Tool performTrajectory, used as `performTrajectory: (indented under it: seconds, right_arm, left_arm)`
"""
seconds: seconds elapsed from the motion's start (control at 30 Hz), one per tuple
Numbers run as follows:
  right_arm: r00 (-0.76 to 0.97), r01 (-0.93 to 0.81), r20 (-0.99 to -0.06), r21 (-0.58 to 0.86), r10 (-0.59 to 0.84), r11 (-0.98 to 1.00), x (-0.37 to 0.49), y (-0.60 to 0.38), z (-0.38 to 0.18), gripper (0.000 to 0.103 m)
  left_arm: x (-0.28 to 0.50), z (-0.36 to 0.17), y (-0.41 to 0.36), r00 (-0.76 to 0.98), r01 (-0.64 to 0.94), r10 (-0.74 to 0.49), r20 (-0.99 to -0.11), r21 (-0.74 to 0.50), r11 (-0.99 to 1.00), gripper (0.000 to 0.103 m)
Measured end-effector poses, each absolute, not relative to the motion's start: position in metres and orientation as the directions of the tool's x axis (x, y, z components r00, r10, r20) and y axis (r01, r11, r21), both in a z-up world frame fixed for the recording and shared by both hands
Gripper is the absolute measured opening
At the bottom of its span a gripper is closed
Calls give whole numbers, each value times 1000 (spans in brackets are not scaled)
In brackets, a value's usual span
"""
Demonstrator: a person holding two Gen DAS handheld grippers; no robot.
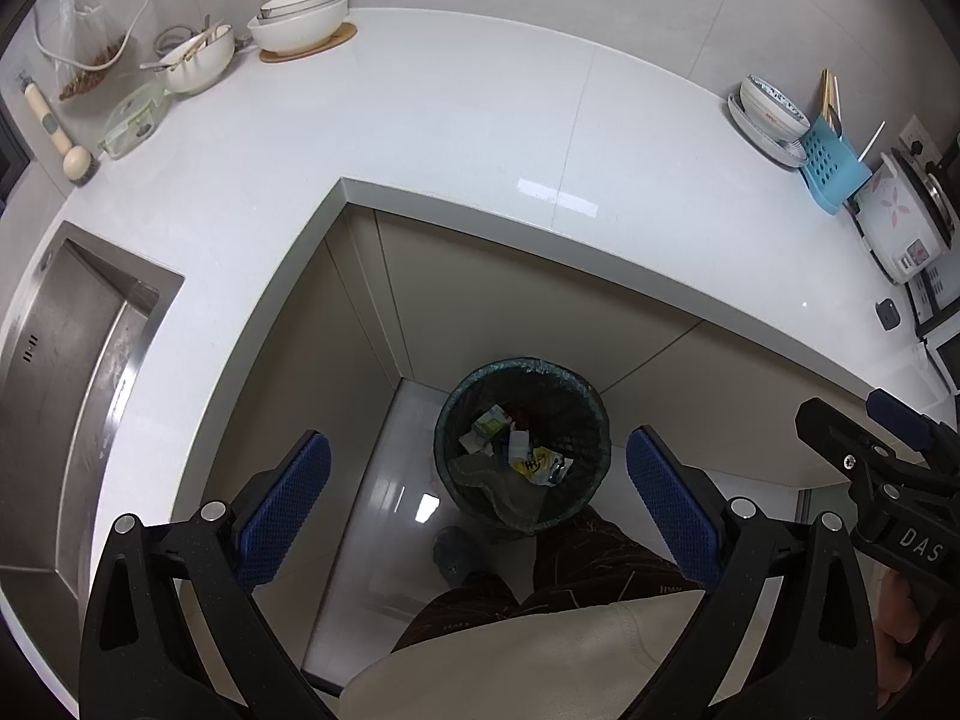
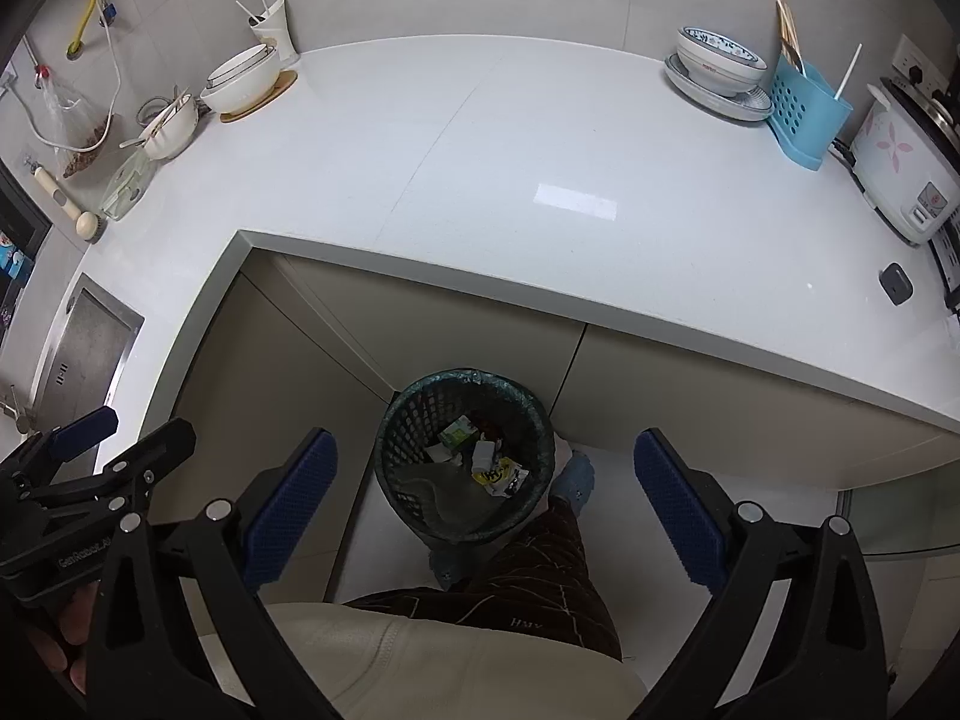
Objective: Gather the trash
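A black mesh waste bin (image 1: pixel 521 441) (image 2: pixel 465 456) with a dark liner stands on the floor in the corner under the L-shaped counter. Inside it lie crumpled wrappers (image 1: pixel 516 447) (image 2: pixel 483 456), white, green and yellow. My left gripper (image 1: pixel 477 507) hangs high above the bin, open, with nothing between its blue pads (image 1: pixel 282 510). My right gripper (image 2: pixel 486 507) is also above the bin, open and empty. Each gripper shows at the edge of the other's view, the right gripper (image 1: pixel 888 444) at right, the left gripper (image 2: pixel 102 438) at left.
The white counter (image 1: pixel 456 138) (image 2: pixel 480 180) carries bowls (image 1: pixel 300 15) at back left, a bowl on plates (image 2: pixel 720 69), a blue utensil holder (image 2: pixel 807 114) and a rice cooker (image 2: pixel 906 168) at right. A steel sink (image 1: pixel 66 372) lies left. A person's legs (image 2: pixel 528 576) stand by the bin.
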State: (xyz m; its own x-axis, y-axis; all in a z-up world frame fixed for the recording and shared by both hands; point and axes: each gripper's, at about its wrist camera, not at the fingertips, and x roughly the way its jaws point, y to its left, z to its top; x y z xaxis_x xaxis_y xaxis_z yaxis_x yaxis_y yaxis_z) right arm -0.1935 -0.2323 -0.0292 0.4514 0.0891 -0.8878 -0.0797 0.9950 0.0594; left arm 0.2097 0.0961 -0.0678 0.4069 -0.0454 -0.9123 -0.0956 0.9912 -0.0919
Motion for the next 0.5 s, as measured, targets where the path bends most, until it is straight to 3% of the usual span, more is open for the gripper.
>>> performTrajectory:
  seconds: [0.5]
  right_arm:
    - [453, -90, -886, 59, 94, 994, -197, -230, -28, 95]
  left_arm:
    - [210, -70, 89, 394, -86, -21, -919, -60, 994, 97]
